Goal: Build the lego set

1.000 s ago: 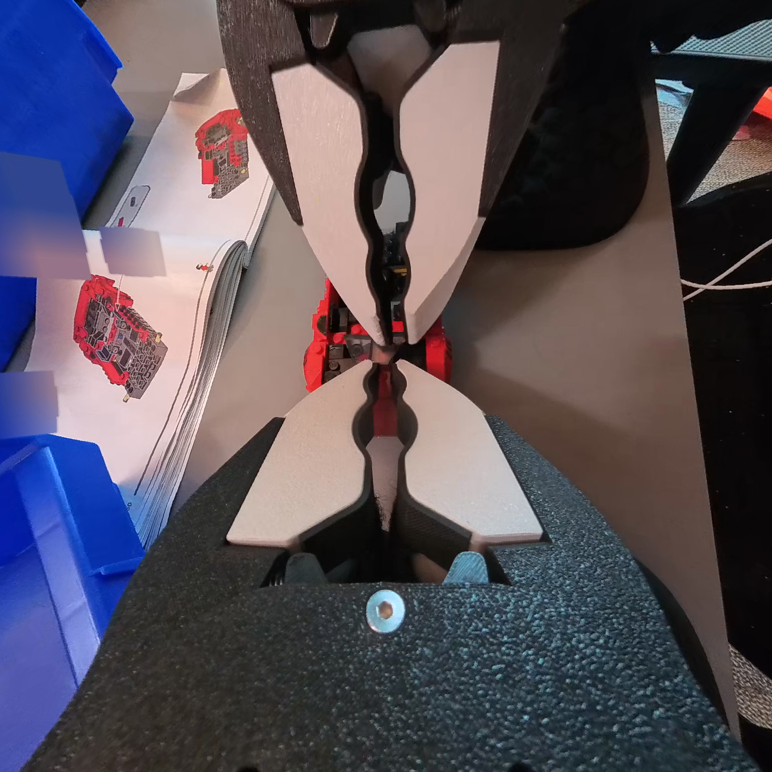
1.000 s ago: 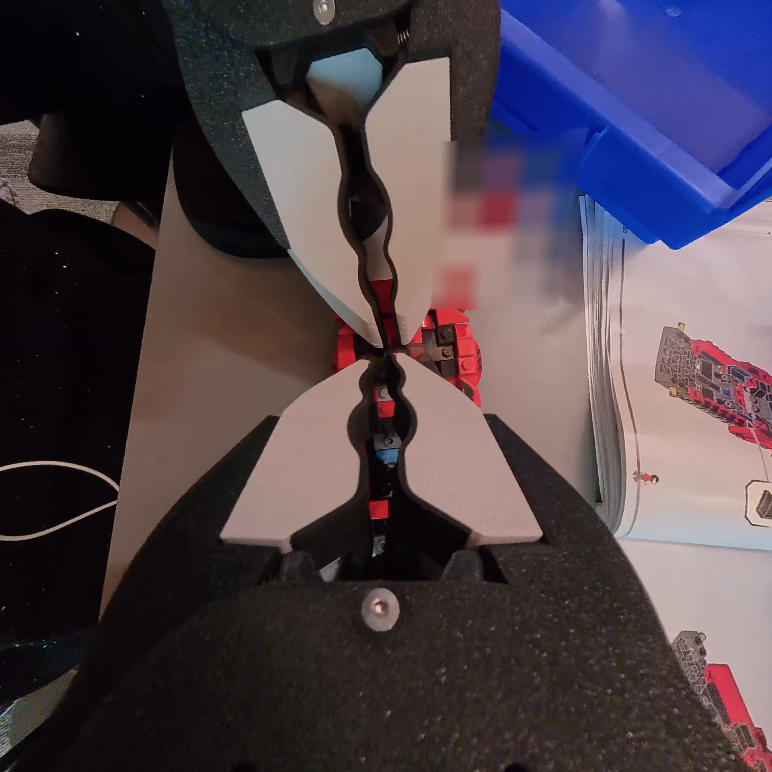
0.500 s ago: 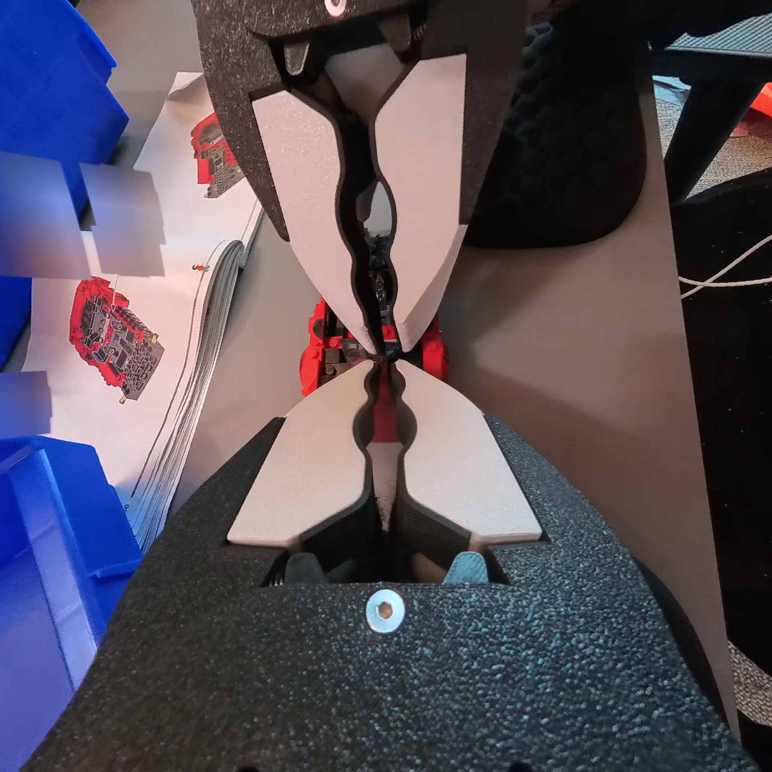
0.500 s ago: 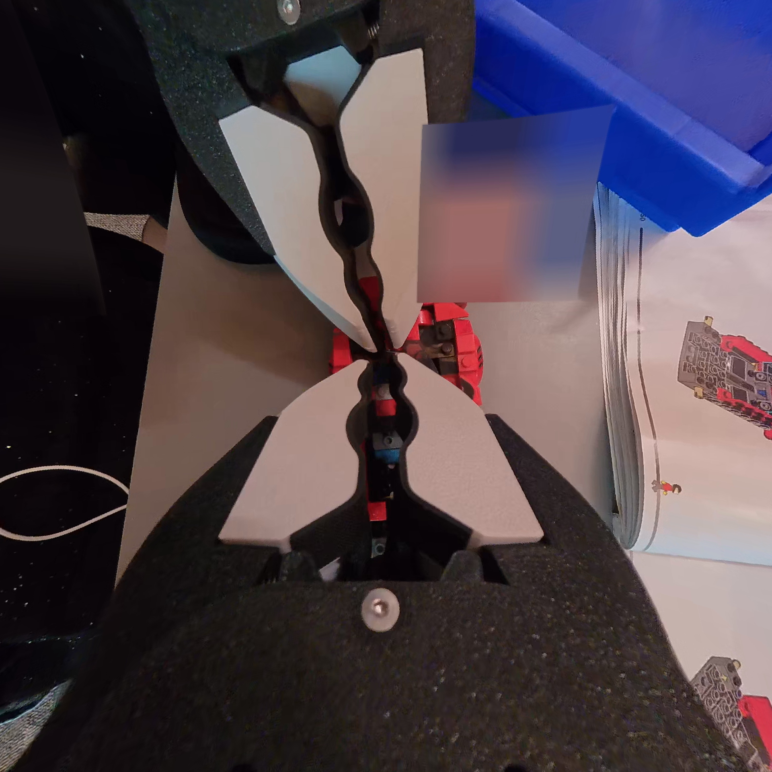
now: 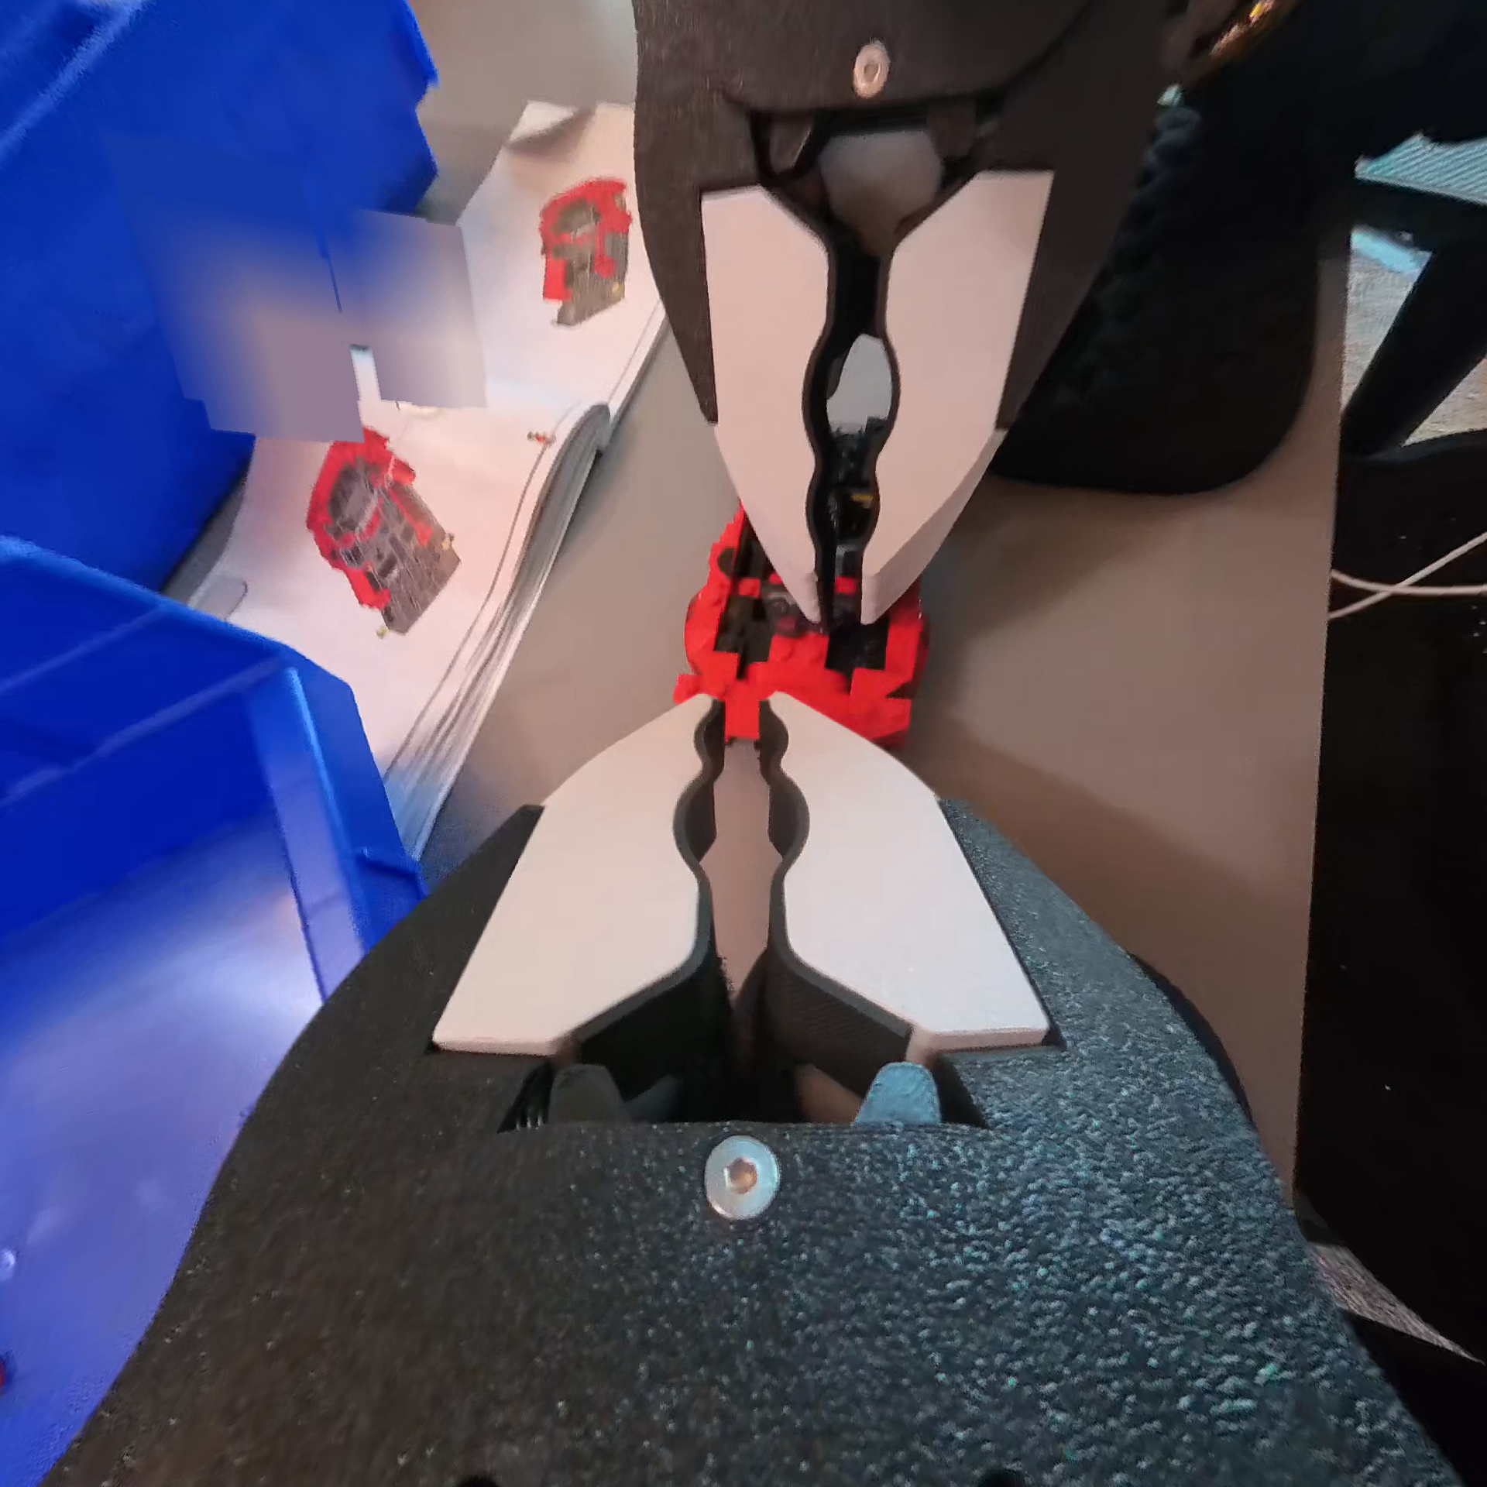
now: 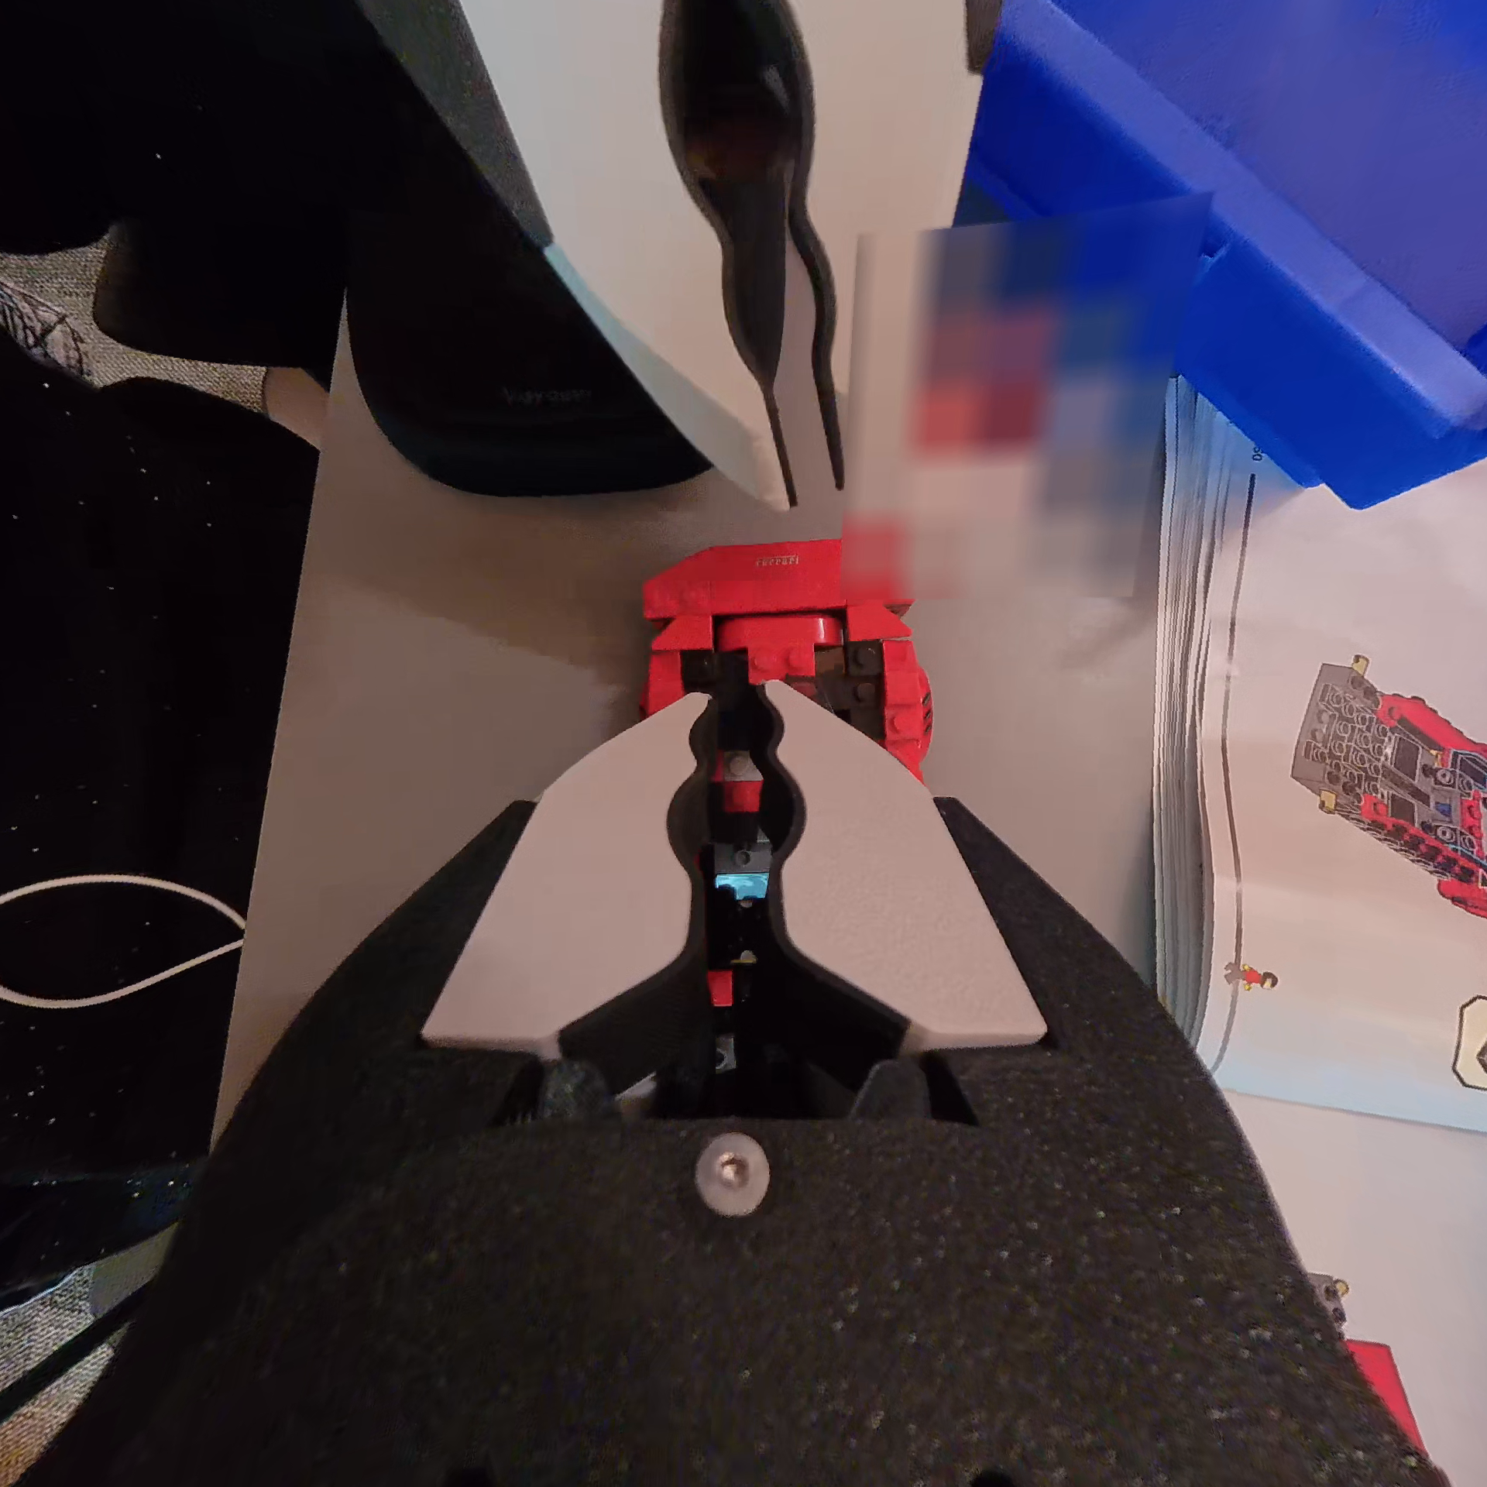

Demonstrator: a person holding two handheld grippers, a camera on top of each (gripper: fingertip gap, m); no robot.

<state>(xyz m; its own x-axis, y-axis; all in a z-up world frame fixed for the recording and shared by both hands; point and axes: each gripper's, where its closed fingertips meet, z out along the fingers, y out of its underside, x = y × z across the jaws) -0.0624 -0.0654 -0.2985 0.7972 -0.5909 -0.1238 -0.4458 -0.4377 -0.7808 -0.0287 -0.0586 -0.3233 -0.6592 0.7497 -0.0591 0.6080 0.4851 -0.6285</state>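
Note:
A red and black lego model (image 5: 805, 668) stands on the pale table (image 5: 1126, 724); it also shows in the right wrist view (image 6: 748, 587). My left gripper (image 5: 740, 704) is shut with nothing in it, just short of the model's near end; in the right wrist view (image 6: 809, 491) it hangs above the model's far end. My right gripper (image 6: 736, 692) is shut, with its tips down on the dark middle of the model; from the left wrist view (image 5: 841, 619) it comes in from the far side.
An open instruction booklet (image 5: 483, 499) lies beside the model, seen too in the right wrist view (image 6: 1328, 805). Blue bins (image 5: 161, 764) stand past it (image 6: 1287, 241). A black object (image 5: 1167, 362) sits on the table's end. A white cable (image 6: 121, 941) lies off the table's edge. My hands' fingertips stand some 5 cm from each other.
My left gripper has drawn back and up from the model, so its tips no longer meet the right gripper's tips. The right gripper and the model have stayed put.

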